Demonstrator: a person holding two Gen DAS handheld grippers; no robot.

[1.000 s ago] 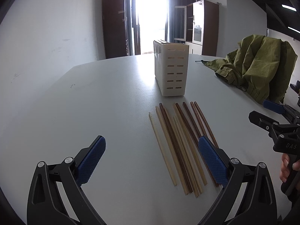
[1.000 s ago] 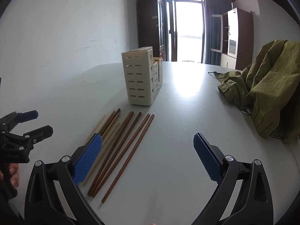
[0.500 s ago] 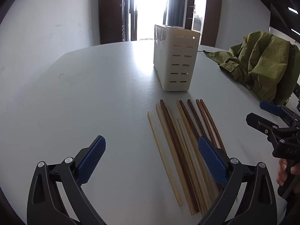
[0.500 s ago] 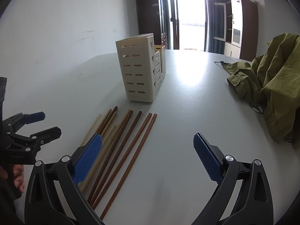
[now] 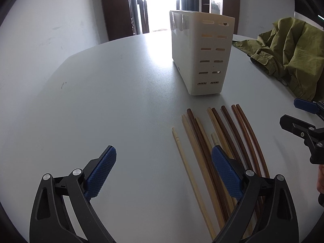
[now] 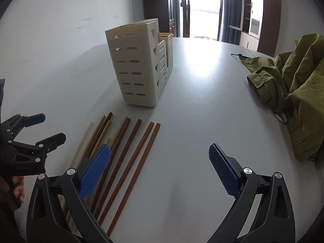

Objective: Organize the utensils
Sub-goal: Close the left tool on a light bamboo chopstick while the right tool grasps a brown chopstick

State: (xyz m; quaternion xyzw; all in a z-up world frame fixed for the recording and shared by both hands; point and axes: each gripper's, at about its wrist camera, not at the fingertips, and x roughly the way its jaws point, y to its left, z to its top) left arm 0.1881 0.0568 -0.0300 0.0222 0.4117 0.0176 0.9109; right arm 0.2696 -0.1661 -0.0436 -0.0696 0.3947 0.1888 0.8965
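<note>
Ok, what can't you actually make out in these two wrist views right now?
- Near ends of the chopsticks: left wrist view, behind the left gripper finger.
- Inside of the utensil holder: both views, walls block it.
- Small dark item beside the green jacket: right wrist view, too small.

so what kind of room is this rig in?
Probably a home or office-type room, not a kitchen: a large white table near a bright glazed door, dark wardrobes and a cabinet, with a green jacket dumped on the tabletop.
</note>
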